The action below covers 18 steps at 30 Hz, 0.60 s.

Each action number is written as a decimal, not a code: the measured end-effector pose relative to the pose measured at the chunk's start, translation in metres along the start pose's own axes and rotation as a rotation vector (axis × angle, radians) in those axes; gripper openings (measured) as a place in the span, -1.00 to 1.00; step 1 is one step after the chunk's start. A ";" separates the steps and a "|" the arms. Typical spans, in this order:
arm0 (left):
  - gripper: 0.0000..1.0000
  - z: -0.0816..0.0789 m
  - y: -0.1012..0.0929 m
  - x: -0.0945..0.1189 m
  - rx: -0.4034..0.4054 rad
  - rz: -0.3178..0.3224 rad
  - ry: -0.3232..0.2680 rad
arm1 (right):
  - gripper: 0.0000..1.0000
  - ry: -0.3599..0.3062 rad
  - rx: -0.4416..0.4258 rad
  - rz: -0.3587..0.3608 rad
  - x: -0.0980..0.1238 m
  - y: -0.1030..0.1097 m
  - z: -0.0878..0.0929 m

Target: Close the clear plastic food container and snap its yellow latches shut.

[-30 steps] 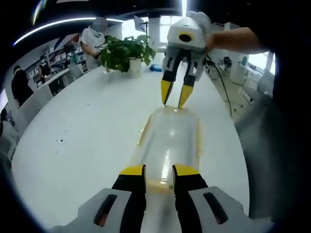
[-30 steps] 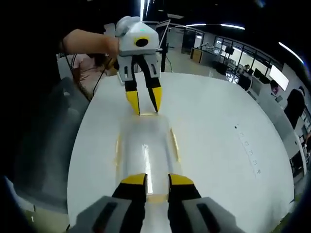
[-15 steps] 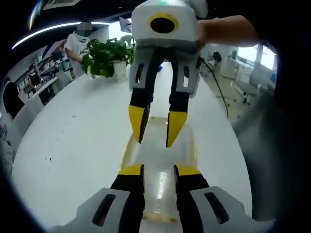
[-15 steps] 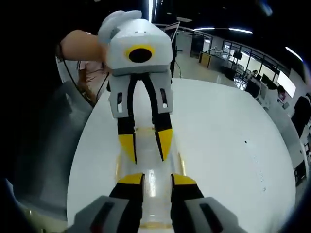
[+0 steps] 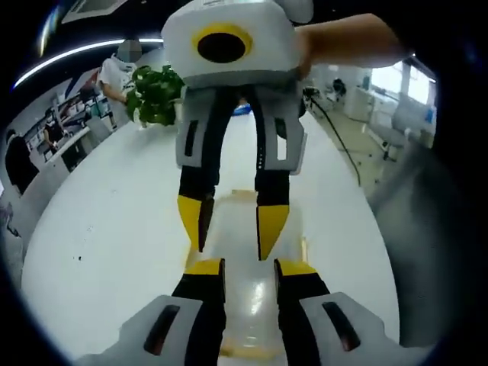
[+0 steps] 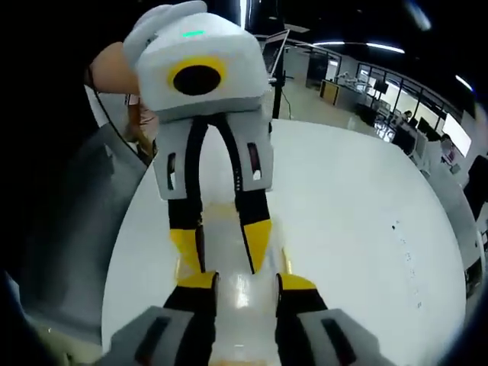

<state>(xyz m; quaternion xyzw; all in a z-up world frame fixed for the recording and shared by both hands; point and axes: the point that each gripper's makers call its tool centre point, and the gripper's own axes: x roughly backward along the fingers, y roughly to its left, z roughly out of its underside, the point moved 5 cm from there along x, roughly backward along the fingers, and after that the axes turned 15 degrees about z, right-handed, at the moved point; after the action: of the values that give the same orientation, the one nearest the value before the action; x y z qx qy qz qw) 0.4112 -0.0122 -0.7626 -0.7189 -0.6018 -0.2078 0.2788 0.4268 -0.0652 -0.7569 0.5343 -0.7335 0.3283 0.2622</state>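
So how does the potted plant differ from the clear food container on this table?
The potted plant is leafy green and solid; the clear container is see-through with yellow trim. The plant stands far back near a person; the container lies close, between the left gripper and right gripper, which meet above it with jaws apart. The plant stands upright; the container lies low and flat. Both rest on the white table.
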 end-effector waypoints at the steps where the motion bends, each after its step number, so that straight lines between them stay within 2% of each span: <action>1: -0.57 0.000 -0.003 -0.001 0.002 0.008 -0.001 | -0.44 0.000 -0.002 -0.005 0.000 0.000 -0.001; 3: -0.55 0.000 -0.006 -0.001 0.002 0.006 -0.001 | -0.41 -0.002 0.004 -0.014 -0.002 0.000 -0.001; 5: -0.52 0.000 -0.009 -0.001 0.005 0.007 -0.007 | -0.29 0.009 0.011 -0.012 -0.005 -0.002 0.000; 7: -0.53 0.001 -0.013 -0.001 -0.008 0.002 -0.015 | -0.30 0.019 0.036 -0.014 -0.006 -0.003 0.001; 13: -0.48 0.004 -0.021 -0.004 -0.015 -0.007 -0.007 | -0.12 0.043 0.028 -0.051 -0.011 -0.003 0.004; 18: -0.47 0.004 -0.029 -0.006 -0.026 -0.024 -0.019 | -0.02 0.038 0.009 -0.079 -0.016 -0.004 -0.001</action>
<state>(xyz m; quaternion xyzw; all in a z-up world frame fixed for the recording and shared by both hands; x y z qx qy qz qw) 0.3818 -0.0110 -0.7650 -0.7170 -0.6104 -0.2121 0.2614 0.4351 -0.0557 -0.7669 0.5578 -0.7050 0.3313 0.2865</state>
